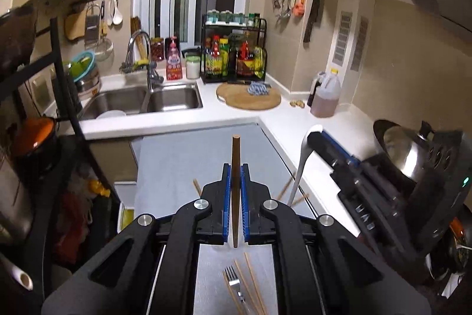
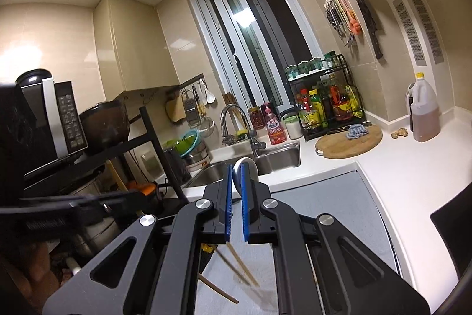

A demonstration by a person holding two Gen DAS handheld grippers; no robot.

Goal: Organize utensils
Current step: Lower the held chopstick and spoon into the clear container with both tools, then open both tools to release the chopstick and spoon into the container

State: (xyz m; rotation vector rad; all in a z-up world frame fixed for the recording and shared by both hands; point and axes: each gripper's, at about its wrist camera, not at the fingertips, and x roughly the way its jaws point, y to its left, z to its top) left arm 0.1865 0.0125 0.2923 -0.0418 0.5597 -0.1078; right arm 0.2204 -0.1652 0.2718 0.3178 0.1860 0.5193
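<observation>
Closest to me, the left gripper (image 1: 235, 197) has its jaws pinched shut on a single dark wooden chopstick (image 1: 235, 167), gripped around the middle so both ends poke out, held up over the grey mat (image 1: 177, 161) on the desk. Below it a steel fork (image 1: 233, 282) and a few pale loose chopsticks (image 1: 250, 285) lie scattered on that mat, a couple more further up. The right gripper (image 2: 236, 197) has its jaws nearly closed around the bowl of a metal spoon (image 1: 303, 161), handle hanging down, also lifted off the desk. Handling-wise, I'd guess the chopstick is light, stiff and a bit grippy, so a mid-shaft hold is fine. The spoon looks polished and slick, and holding it by the bowl seems dicey since it could pivot; the handle would be safer. Farther back there's the sink (image 1: 141, 99), a round cutting board (image 1: 247, 96) and an oil jug (image 1: 324, 96).
</observation>
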